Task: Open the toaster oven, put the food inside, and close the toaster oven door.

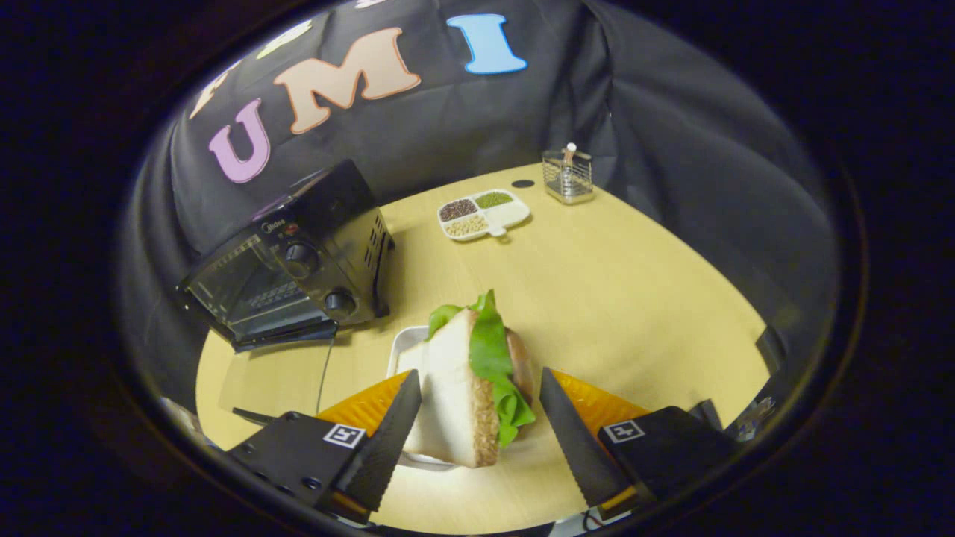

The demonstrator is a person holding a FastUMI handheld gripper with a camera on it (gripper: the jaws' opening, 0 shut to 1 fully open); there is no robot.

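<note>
Sandwich [470, 380] sat between the fingers.
Gripper [479, 409] was spread wide around it, right finger clear; toaster oven [298, 261] door hung open.

The black boxy toaster oven [298, 261] carries a small pale brand mark on its control panel, just above the upper of its two round knobs; the lettering is too small and warped to read with certainty. Nearer than the oven, the gripper [480, 377] bears two square black-and-white coded markers, one on each finger mount [344, 435], patterns rather than letters or numbers. Its fingers stand spread on either side of the sandwich. No other readable writing or numbers appear on the things on the table.
</note>
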